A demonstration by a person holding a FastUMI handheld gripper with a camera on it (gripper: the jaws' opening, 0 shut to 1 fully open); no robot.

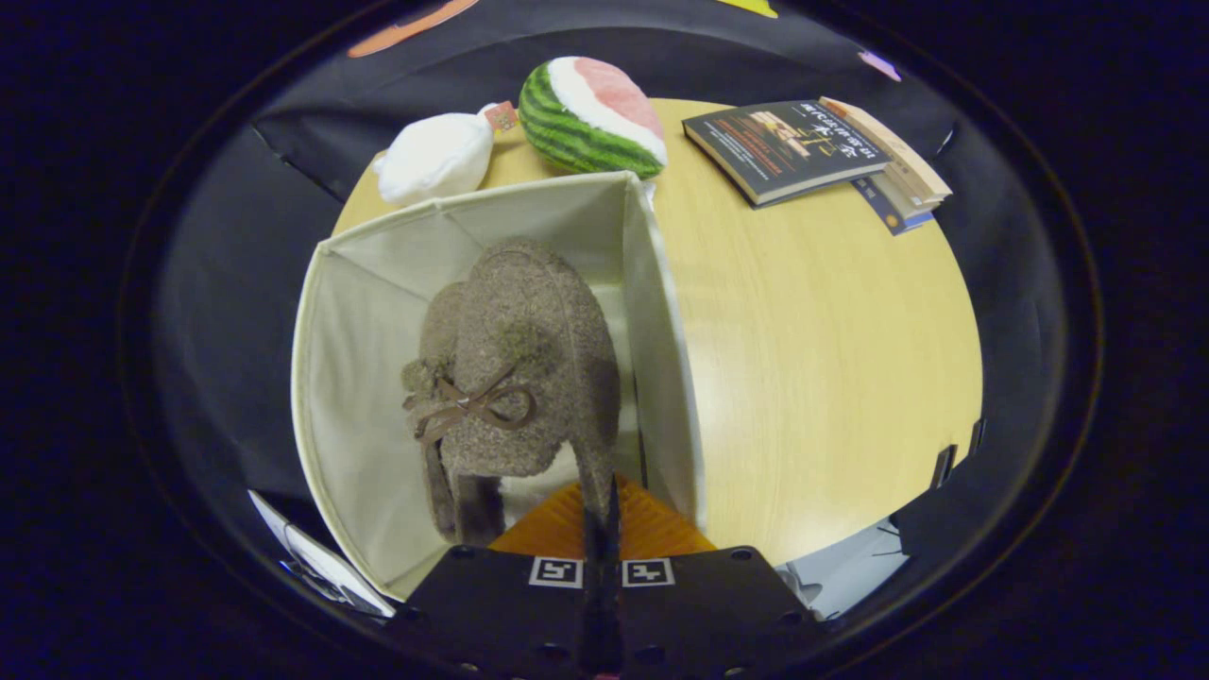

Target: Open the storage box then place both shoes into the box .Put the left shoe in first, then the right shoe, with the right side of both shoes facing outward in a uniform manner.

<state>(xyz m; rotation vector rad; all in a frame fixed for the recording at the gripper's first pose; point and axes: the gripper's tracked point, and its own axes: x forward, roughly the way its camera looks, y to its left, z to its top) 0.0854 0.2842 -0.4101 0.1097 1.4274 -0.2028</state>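
One shoe, brown and fuzzy with a small bow on top, hangs over the open storage box, which stands on the table. The fingers are pressed together on a thin edge of the shoe, probably at its opening or heel. I judge the shoe light and soft; it will bend and swing from such a thin grip, and the fuzzy cloth should not slip much. A firmer hold would be the heel edge, taken deeper.

Behind the hanging shoe the bottom of the box is hidden, so I cannot tell if another shoe lies inside. Which side of the shoe faces outward is also hard to make out.
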